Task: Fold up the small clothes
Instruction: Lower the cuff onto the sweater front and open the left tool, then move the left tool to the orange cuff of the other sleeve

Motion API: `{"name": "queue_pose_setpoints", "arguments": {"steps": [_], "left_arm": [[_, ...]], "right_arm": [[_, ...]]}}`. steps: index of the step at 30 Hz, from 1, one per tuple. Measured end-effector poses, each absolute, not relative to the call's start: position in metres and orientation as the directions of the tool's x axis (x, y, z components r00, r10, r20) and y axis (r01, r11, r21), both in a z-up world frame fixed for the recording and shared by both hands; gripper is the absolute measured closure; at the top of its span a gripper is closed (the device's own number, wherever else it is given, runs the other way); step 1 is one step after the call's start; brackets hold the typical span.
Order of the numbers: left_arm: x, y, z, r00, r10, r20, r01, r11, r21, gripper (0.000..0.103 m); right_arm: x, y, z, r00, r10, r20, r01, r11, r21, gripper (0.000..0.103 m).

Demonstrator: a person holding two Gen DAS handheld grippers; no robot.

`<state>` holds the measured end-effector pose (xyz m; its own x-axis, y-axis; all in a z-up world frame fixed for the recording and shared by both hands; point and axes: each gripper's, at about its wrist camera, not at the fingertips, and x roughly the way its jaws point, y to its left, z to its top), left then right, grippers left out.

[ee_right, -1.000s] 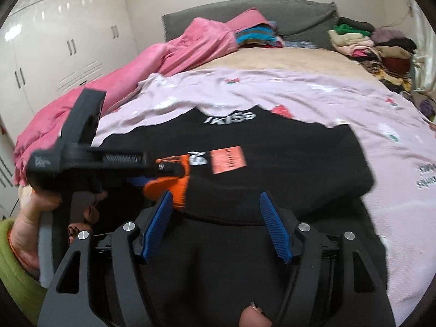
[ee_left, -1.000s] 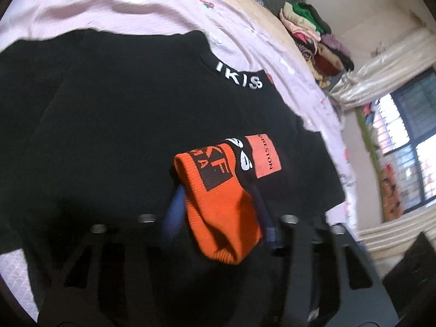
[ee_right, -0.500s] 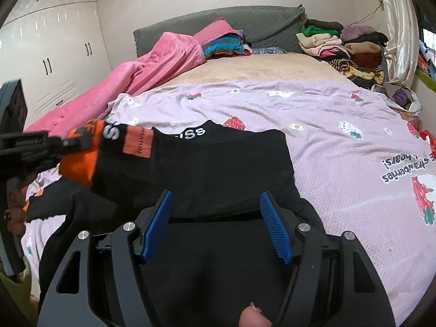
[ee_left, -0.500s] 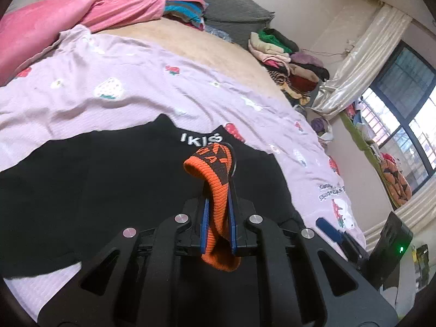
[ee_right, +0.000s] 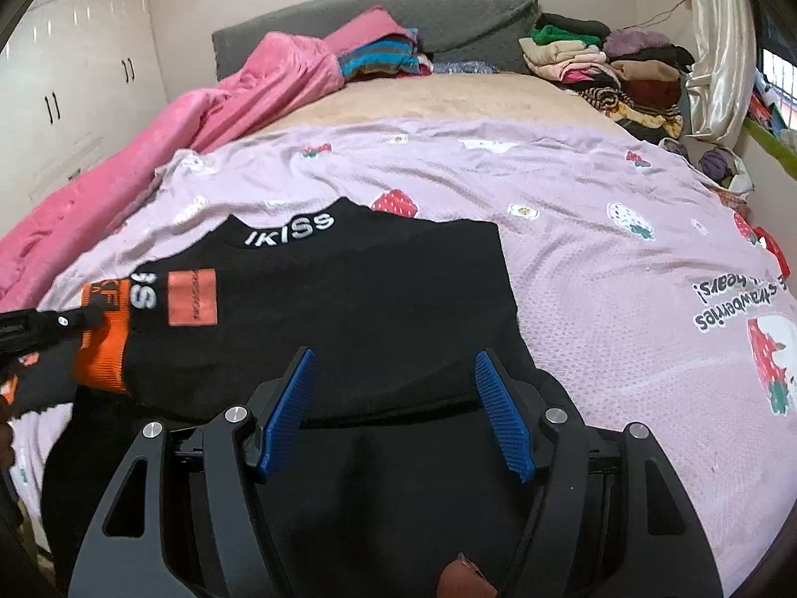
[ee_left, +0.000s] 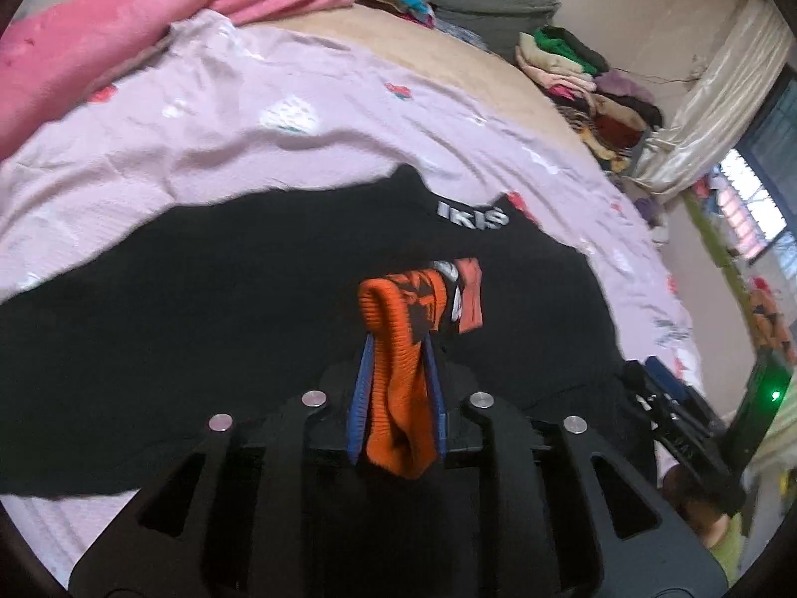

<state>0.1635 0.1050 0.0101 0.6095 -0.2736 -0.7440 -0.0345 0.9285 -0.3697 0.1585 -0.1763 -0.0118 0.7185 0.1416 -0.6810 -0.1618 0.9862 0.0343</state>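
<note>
A bedroom bed spread with a lilac strawberry-print sheet (ee_right: 622, 269) fills both views, backed by a grey headboard (ee_right: 448, 10) and white wardrobe doors (ee_right: 74, 89) on the left wall. A rumpled pink blanket (ee_right: 239, 94) runs down the bed's left side, a pile of folded clothes (ee_right: 612, 65) sits at the far right corner by a cream curtain (ee_right: 717, 35), and a barred window (ee_left: 747, 204) shows in the left wrist view.

On the near part of the sheet lies a black sweater (ee_right: 348, 309) with "IKISS" lettered in white on its collar. One sleeve is drawn across the body, its orange ribbed cuff (ee_left: 398, 373) clamped between the blue pads of the left gripper (ee_left: 396, 349), which is closed tight on the knit; an orange patch (ee_right: 192, 297) on the sleeve shows just beyond the cuff. In the right wrist view the same gripper enters from the left edge, holding the cuff just above the sweater's left side.

The right gripper (ee_right: 393, 383) hovers over the sweater's lower part with its blue-padded fingers (ee_right: 500, 413) spread wide and nothing between them, a fold of black fabric lying just ahead of the tips. A fingertip (ee_right: 461, 575) of the person shows at the bottom edge of that view.
</note>
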Motion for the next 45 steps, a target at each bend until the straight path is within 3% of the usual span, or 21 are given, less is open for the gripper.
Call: {"name": "queue_pose_setpoints", "arguments": {"steps": [8,14,17,21,23,29,32,45], "left_arm": [[0.165,0.103,0.011,0.618,-0.239,-0.749,-0.030,0.945,-0.326,0.089],[0.175,0.077,-0.031,0.508,-0.191,-0.840,-0.031,0.970,-0.239,0.080],[0.171,0.082,-0.037,0.502,-0.200,-0.841,-0.041,0.966,-0.254,0.079],[0.162,0.093,-0.028,0.522,-0.190,-0.831,-0.054,0.965,-0.255,0.060],[0.154,0.098,-0.023,0.537,-0.188,-0.822,-0.062,0.963,-0.261,0.057],[0.133,0.109,-0.001,0.587,-0.117,-0.801,-0.102,0.971,-0.217,0.025],[0.127,0.112,0.008,0.603,-0.082,-0.793,-0.123,0.973,-0.194,0.012],[0.087,0.149,0.023,0.640,0.000,-0.768,-0.229,0.954,-0.191,0.010]], "right_arm": [[0.179,-0.158,-0.024,0.678,0.146,-0.720,-0.212,0.977,-0.001,0.037],[0.192,-0.152,-0.042,0.625,0.112,-0.773,-0.211,0.977,-0.029,0.037],[0.194,-0.157,-0.052,0.597,0.104,-0.796,-0.199,0.980,-0.021,0.037],[0.187,-0.159,-0.048,0.613,0.124,-0.780,-0.201,0.980,-0.002,0.036],[0.180,-0.159,-0.040,0.628,0.153,-0.763,-0.214,0.977,0.020,0.029],[0.158,-0.146,-0.013,0.676,0.208,-0.706,-0.264,0.964,0.032,0.010],[0.149,-0.138,-0.006,0.686,0.230,-0.691,-0.287,0.957,0.034,0.007],[0.124,-0.100,0.013,0.701,0.284,-0.655,-0.365,0.931,0.013,0.005]]}}
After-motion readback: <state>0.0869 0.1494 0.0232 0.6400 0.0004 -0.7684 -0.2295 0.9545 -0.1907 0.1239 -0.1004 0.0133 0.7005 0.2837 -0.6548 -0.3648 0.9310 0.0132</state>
